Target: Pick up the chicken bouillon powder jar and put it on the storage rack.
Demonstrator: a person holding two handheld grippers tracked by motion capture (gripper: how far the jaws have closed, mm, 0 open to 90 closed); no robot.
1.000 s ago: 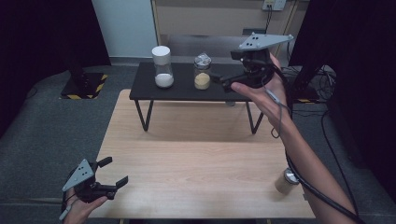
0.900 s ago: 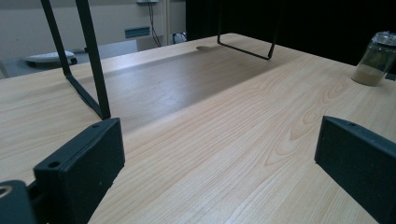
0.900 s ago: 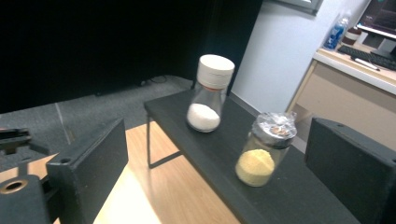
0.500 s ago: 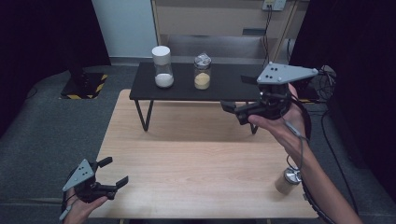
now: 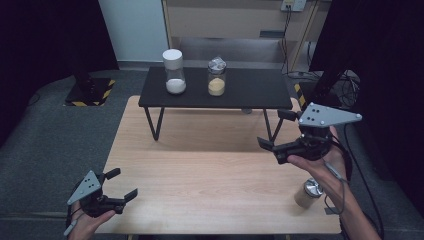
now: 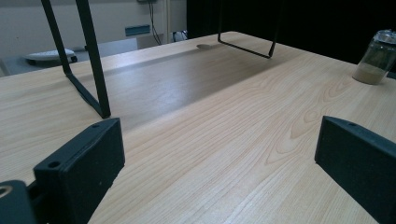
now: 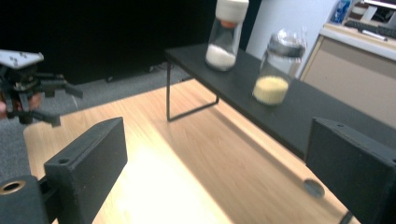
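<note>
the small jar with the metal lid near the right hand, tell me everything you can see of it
The small jar is a clear, rounded container with a shiny metal lid, roughly a third full of tan powder or grains. It stands upright on the light wooden table, near its front right corner, just below the person's right forearm in the high view. Nothing grips it. The left gripper view shows it far across the tabletop, alone on the wood.

Left gripper (image 5: pixel 122 184) in the left hand (image 5: pixel 87 222) sits low at the wooden table's (image 5: pixel 210 185) near-left corner, jaws wide apart and empty, while the right gripper (image 5: pixel 270 132) hangs above the table's right side, jaws spread, nothing between them.
</note>
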